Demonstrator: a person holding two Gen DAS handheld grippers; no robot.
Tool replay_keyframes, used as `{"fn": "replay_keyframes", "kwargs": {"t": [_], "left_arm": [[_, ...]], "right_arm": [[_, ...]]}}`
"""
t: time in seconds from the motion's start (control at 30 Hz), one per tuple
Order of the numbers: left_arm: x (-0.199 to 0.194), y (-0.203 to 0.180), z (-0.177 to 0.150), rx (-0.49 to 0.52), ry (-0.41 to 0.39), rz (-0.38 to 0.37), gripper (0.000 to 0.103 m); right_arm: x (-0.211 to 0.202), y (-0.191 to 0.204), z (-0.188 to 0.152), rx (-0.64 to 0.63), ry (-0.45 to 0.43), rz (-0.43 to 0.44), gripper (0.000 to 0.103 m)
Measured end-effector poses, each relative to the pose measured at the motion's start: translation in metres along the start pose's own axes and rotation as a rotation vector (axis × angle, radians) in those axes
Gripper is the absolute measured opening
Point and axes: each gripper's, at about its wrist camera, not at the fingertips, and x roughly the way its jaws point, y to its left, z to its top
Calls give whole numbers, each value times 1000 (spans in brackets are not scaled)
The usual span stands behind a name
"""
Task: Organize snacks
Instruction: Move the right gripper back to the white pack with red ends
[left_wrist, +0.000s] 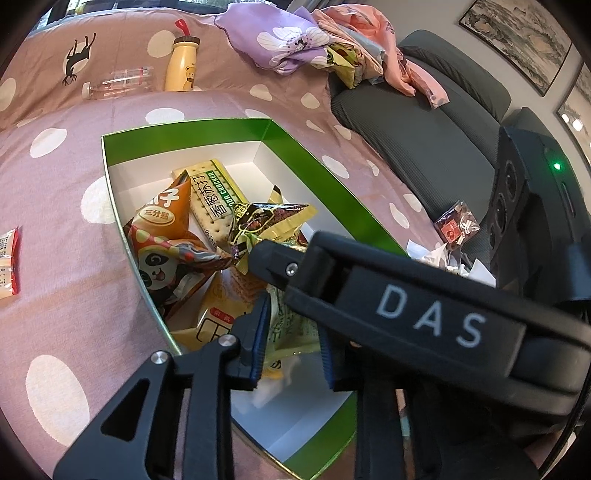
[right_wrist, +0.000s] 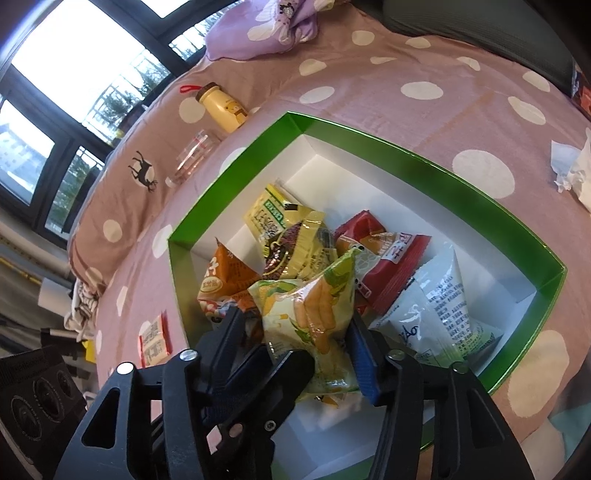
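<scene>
A green-rimmed white box lies on the dotted pink bedspread and holds several snack packets. Among them are an orange panda packet, a soda cracker pack, a red packet and a white one. A green-yellow corn-stick packet stands over the box's near end. My right gripper is open around it, its pads a little off the wrapper. My left gripper is open too, with the same packet between its jaws. Outside the box lies a red-and-white packet.
A yellow bottle and a clear bottle lie beyond the box. Purple and pink cloth is heaped at the back. A grey cushion with a small dark packet borders the right. Crumpled tissue is nearby.
</scene>
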Motion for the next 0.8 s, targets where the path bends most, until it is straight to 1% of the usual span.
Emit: {"fn": "replay_keyframes", "kwargs": {"t": [0.17,0.37,0.47,0.53,0.6,0.73,0.8], "left_arm": [[-3,0,0,-16,9,-12,31],[-12,-3,-1,-3,-12,-1,37],[-18,-3,-2,3,-23,-1,41],[-25,-5,-1,5,-39,3,43],[-35,-6,-1,12,-66,11,48],[-52,-4,-2,21,-104,29,54],[-62,-1,-3,19,-125,47,60]], "right_arm": [[-6,0,0,7,-18,2,62],[-15,3,-2,13,-63,-22,68],[-23,5,-3,9,-85,-33,68],[-30,7,-4,2,-114,-43,68],[-36,9,-5,-4,-133,-42,68],[-44,18,-9,-21,-162,-10,69],[-48,23,-12,-30,-180,3,76]]}}
